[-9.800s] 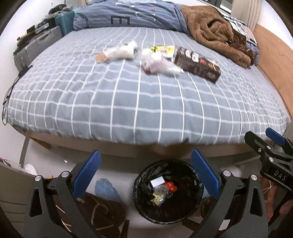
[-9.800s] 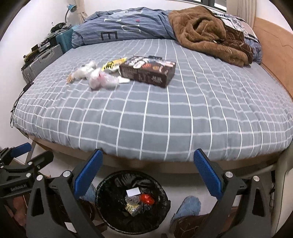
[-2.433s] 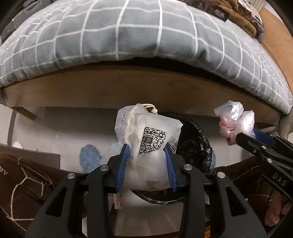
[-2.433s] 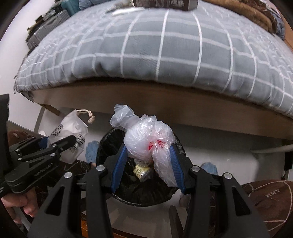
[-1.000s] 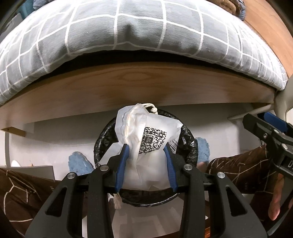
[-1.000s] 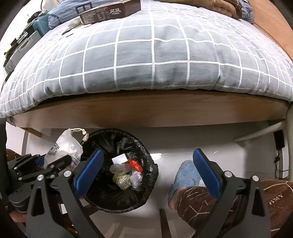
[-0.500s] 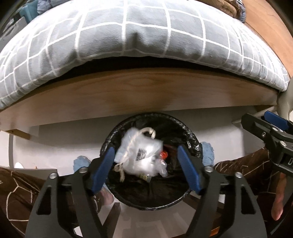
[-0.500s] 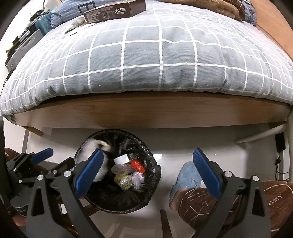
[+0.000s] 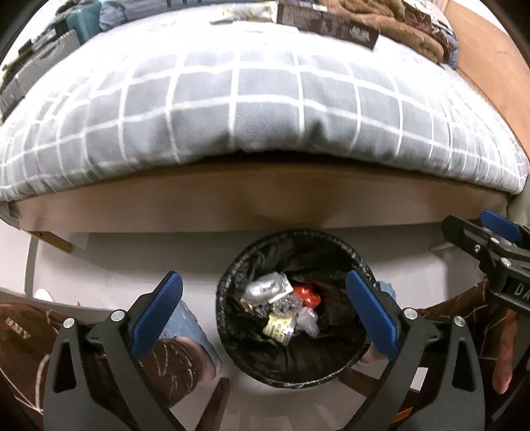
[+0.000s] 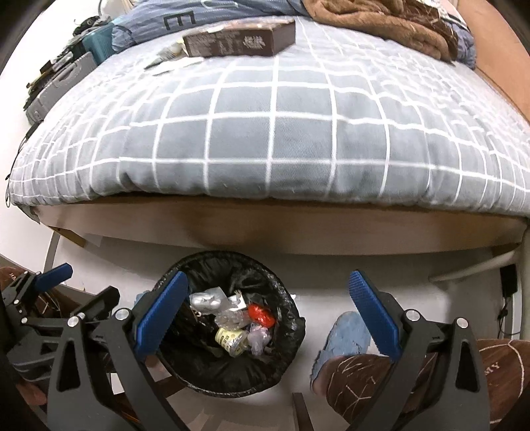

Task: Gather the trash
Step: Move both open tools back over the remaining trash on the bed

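Beyond and above both your empty, wide-open claws, left claw (image 9: 263, 310) and right claw (image 10: 268, 311), the long dark brown cardboard box (image 10: 240, 38) lies crosswise on the grey checked bed (image 10: 275, 126), nearer your right claw, with the black-lined round trash bin (image 10: 288, 335) directly below.

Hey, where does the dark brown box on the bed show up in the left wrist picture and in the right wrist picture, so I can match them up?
Left wrist: the dark brown box lies at the top edge, right of centre, on the checked bedspread.
Right wrist: the box lies at the top, left of centre, whole and larger.
Shared landmark: the black trash bin on the floor below the bed's edge.
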The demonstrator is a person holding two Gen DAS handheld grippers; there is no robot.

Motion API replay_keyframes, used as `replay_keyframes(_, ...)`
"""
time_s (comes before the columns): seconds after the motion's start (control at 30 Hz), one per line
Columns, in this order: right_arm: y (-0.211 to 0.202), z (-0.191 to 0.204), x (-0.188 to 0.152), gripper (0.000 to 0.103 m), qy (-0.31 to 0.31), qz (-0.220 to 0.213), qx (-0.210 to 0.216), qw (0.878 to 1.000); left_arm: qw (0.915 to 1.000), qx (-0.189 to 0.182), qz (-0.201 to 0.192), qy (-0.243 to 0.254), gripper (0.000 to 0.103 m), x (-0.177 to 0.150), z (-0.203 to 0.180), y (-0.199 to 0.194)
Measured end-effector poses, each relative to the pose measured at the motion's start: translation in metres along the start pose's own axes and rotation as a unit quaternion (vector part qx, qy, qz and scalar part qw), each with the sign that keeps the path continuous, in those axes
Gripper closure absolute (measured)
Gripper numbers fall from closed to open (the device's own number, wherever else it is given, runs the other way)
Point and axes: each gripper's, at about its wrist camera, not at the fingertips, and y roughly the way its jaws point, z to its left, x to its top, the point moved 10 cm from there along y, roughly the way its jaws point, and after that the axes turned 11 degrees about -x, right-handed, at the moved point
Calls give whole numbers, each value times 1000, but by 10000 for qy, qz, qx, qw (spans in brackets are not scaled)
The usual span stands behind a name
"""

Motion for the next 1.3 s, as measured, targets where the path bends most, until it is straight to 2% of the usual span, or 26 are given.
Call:
replay_keyframes(0.33, -29, 9, 41, 9, -91, -453, 32, 9989, 9987, -70, -496, -16, 6, 50, 5, -35)
replay_keyframes(0.67, -38, 9, 114, 9, -30, -899, 60, 9959, 9958, -75, -911, -86, 6, 123, 7, -50)
replay_keyframes(1.0, -21, 7, 178, 9, 70, -1065, 73, 9943, 9937, -73, -1111, -149, 6, 196, 13, -38)
replay_keyframes(1.3, 4, 6, 232, 9, 73, -1142, 109, 9934, 9935, -93, -1108, -224, 6, 257, 28, -13)
